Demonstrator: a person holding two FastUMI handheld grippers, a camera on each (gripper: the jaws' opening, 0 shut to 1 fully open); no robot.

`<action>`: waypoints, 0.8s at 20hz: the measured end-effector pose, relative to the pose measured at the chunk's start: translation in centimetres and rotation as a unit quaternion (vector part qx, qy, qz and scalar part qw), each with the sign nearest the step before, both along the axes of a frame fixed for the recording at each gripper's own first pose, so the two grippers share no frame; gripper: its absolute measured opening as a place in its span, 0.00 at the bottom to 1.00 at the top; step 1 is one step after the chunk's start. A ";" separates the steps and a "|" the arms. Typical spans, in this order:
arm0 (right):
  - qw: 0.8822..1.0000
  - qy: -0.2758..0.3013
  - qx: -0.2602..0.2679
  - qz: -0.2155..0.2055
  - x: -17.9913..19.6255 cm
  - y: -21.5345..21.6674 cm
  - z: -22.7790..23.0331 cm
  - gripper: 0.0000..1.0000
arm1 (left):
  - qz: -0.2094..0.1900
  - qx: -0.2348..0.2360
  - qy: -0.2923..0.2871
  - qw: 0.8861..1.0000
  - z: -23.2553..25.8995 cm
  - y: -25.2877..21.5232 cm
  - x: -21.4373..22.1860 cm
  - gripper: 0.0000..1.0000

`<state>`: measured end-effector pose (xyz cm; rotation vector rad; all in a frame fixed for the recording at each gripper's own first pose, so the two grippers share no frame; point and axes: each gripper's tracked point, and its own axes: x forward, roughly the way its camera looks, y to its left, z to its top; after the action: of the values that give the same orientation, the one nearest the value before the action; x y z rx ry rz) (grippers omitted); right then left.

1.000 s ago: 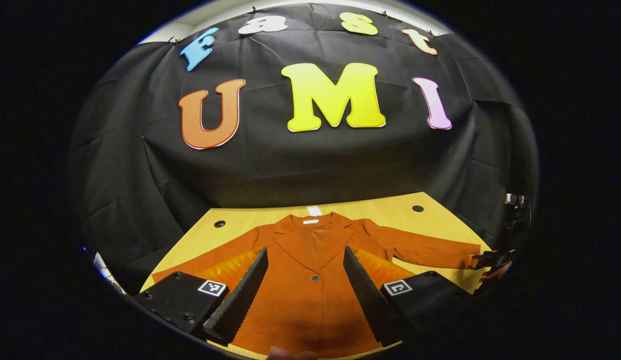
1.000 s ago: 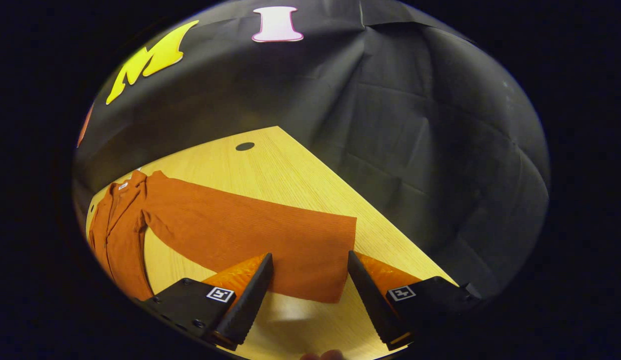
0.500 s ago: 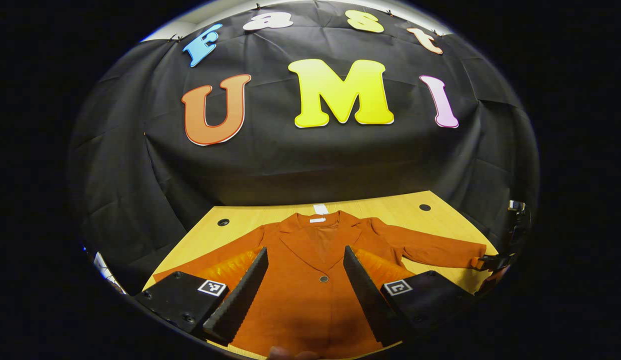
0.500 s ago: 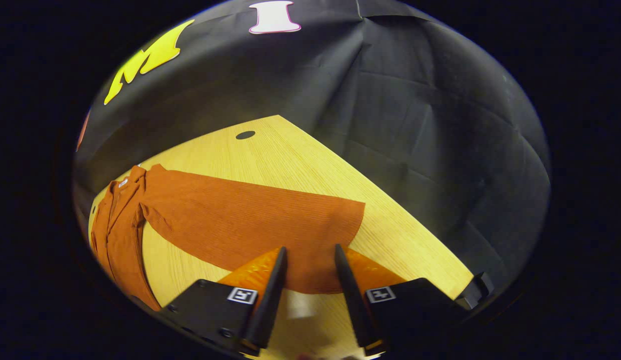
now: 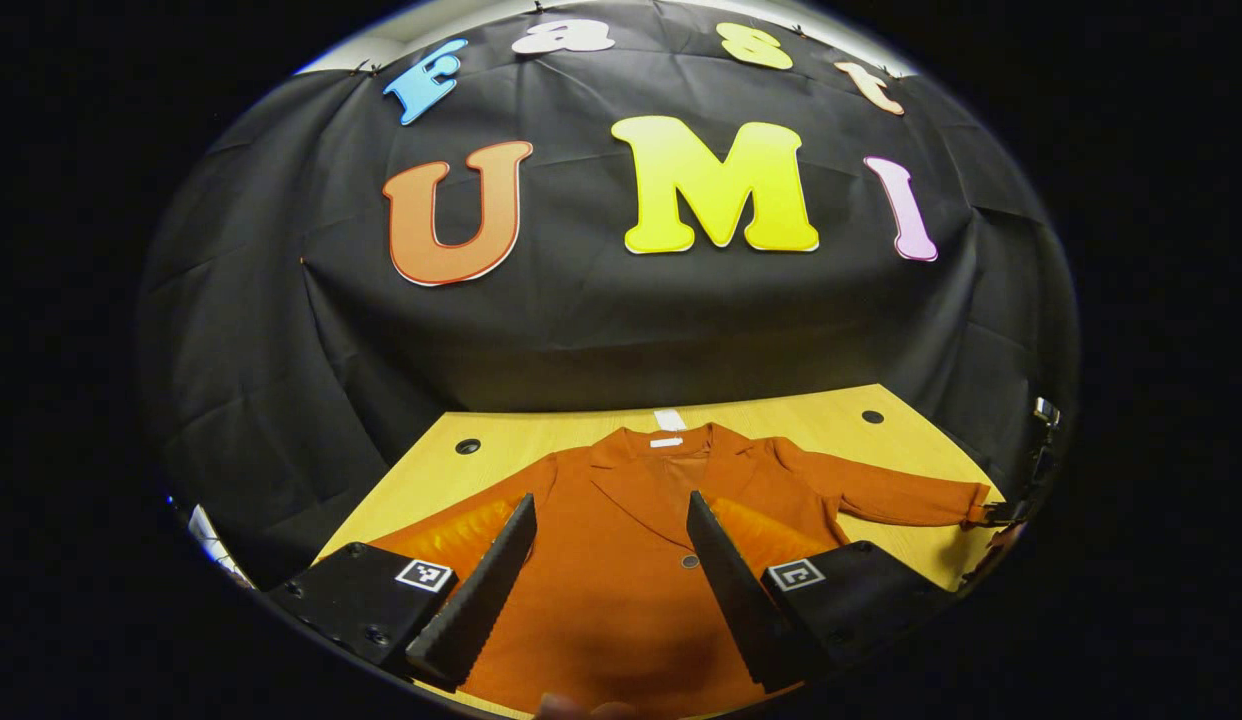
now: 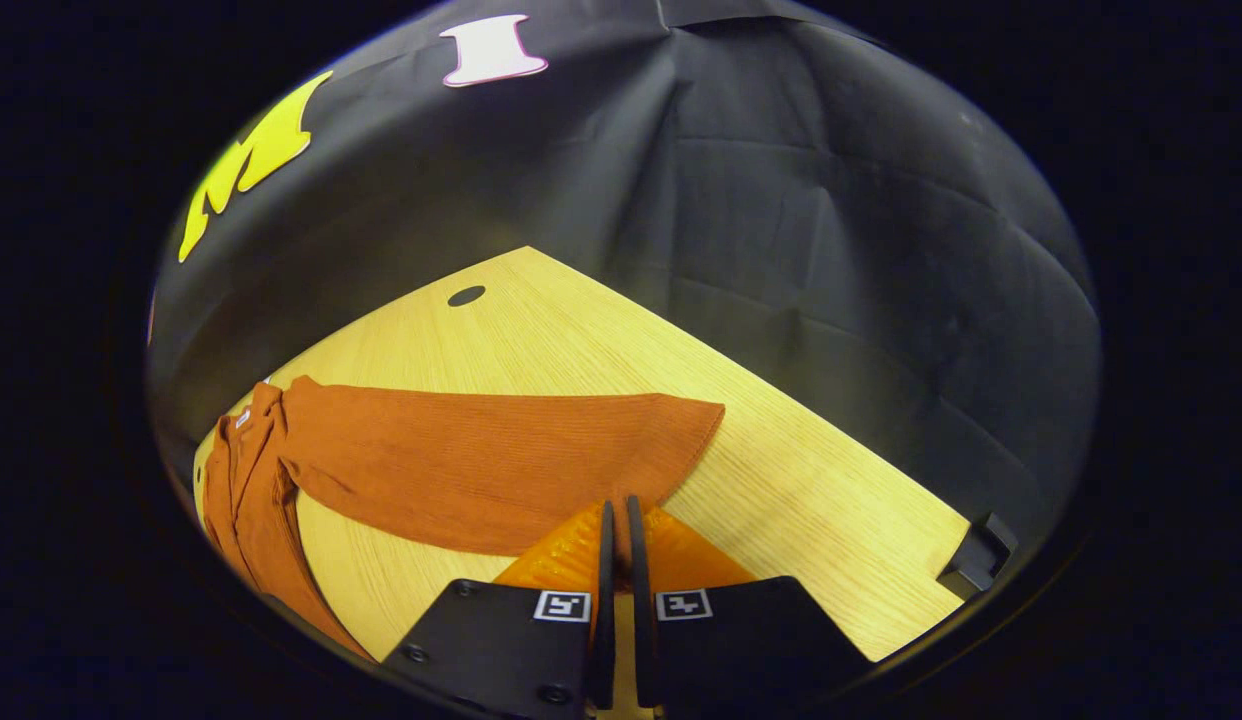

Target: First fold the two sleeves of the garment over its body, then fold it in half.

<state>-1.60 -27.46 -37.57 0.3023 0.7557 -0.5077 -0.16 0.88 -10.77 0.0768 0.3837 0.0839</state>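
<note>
We have the jacket lying flat and face up on the wooden surface, collar toward the booth wall, with both sleeves spread out to the sides so each can be swung over the body in turn. Neither sleeve is folded yet, so we judge the first step is only starting.

Our right hand-held gripper sits low at the near edge of the right sleeve, close to the cuff. Its fingers stand almost together with only a thin slit between them, and the sleeve's hem runs right at their tips; we take it that they pinch the cloth there, though the contact itself is hard to make out. Gripping near the cuff gives us the longest lever for carrying the sleeve across.

Our left hand-held gripper hovers over the middle of the jacket body with its fingers wide apart, holding nothing. We keep it there, we think, so it can press the body down or go for the left sleeve next.
</note>
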 end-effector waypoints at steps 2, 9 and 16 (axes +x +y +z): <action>1.000 -0.005 -0.015 0.007 0.3 -0.2 1.2 0.03 | 0.001 0.003 -0.003 1.000 -0.1 0.8 0.1 0.98; 0.995 -0.062 -0.073 0.031 3.7 0.7 9.1 0.03 | 0.009 -0.019 -0.009 1.000 -0.7 3.0 0.6 0.98; 0.970 -0.150 -0.135 0.132 11.3 8.3 20.6 0.03 | 0.029 -0.042 -0.028 0.998 -1.4 7.5 0.5 0.98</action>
<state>9.74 -19.17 -16.99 0.0197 0.4155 -0.2975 0.33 8.42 -12.12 -0.0190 0.3326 0.1274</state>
